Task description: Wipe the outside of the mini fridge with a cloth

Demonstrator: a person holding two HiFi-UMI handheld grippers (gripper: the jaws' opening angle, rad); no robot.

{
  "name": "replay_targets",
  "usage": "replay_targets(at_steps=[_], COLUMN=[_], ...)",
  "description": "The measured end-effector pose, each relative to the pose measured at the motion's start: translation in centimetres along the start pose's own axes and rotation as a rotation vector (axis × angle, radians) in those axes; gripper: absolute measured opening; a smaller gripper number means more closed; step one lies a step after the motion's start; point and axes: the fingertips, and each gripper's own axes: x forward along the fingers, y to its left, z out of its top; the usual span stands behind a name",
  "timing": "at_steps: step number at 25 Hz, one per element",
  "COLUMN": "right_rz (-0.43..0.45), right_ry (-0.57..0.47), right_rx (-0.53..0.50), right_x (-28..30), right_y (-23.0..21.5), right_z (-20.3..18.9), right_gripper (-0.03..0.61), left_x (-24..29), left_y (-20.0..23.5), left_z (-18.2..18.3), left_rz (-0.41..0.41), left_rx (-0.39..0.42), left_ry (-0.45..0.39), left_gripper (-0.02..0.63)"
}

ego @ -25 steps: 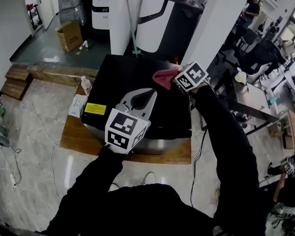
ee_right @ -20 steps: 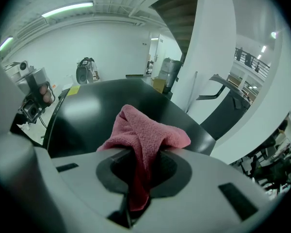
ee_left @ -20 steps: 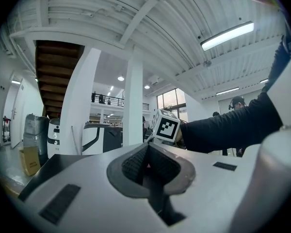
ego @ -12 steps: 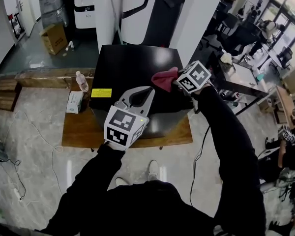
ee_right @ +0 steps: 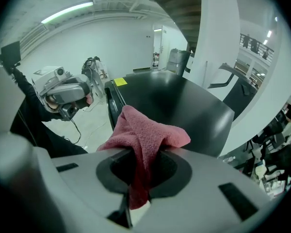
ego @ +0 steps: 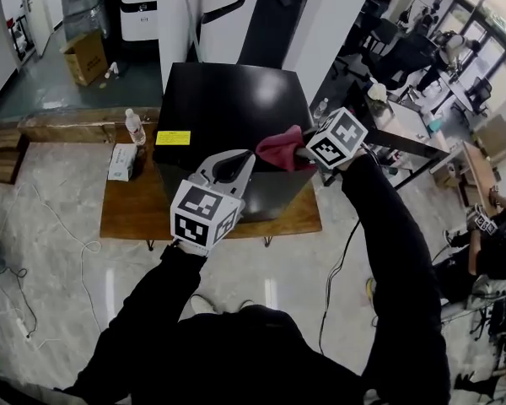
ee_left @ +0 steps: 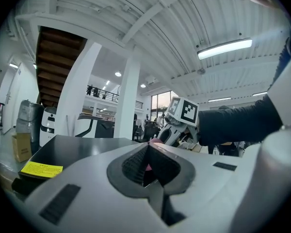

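The black mini fridge (ego: 228, 112) stands on a low wooden platform, its glossy top facing me, with a yellow label (ego: 172, 137) at its front left. My right gripper (ego: 300, 152) is shut on a pink cloth (ego: 281, 150) that lies bunched over the fridge top's front right part. In the right gripper view the cloth (ee_right: 145, 132) hangs pinched between the jaws of the right gripper (ee_right: 141, 154) above the fridge top (ee_right: 184, 106). My left gripper (ego: 251, 155) hovers over the fridge's front edge, shut and holding nothing. The left gripper (ee_left: 148, 148) points towards the right gripper (ee_left: 177, 127).
The wooden platform (ego: 126, 218) also carries a water bottle (ego: 135, 127) and a tissue pack (ego: 121, 160) left of the fridge. A white pillar (ego: 320, 24) rises behind, a cardboard box (ego: 86, 56) sits far left, and desks (ego: 405, 125) stand at the right. A cable (ego: 67, 251) trails on the floor.
My head view has swung, so the fridge sits higher and more central. The right gripper with the cloth has drawn slightly towards the fridge top's front right. The left gripper keeps its place.
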Motion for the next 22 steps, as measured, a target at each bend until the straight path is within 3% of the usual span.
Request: replay_targets(at_steps=[2,7,10,15,19,22], right_rz=[-0.005,-0.097,-0.122,-0.139,-0.100,-0.069], right_ry=[-0.071,-0.448,-0.614,-0.878,-1.037,-1.078], right_rx=[-0.003,-0.040,-0.075,-0.043,0.017,0.041], right_x=[-1.2,-6.2,-8.6,-10.2,-9.2,-7.1], right_y=[1.5,7.0,10.4,16.0,19.6,23.0], right_z=[0.4,2.6,2.4,0.3,-1.6,-1.9], right_gripper=[0.054,0.055,0.055,0.057,0.055,0.055], left_x=[-0.9,-4.2,-6.0,-10.1,-12.7,-15.9], left_y=[-0.5,-2.5,-4.4,-7.1,-8.8,-8.9], left_z=[0.2,1.4,2.3,0.7,-1.8,-3.8], left_rz=[0.014,0.022,0.033,0.128,0.195,0.229], left_rx=[0.010,0.025,0.042,0.020,0.063,0.066], left_ry=[-0.007,-0.080,-0.122,-0.150,-0.156,-0.131], left_gripper=[0.006,0.006,0.006,0.006,0.005,0.005])
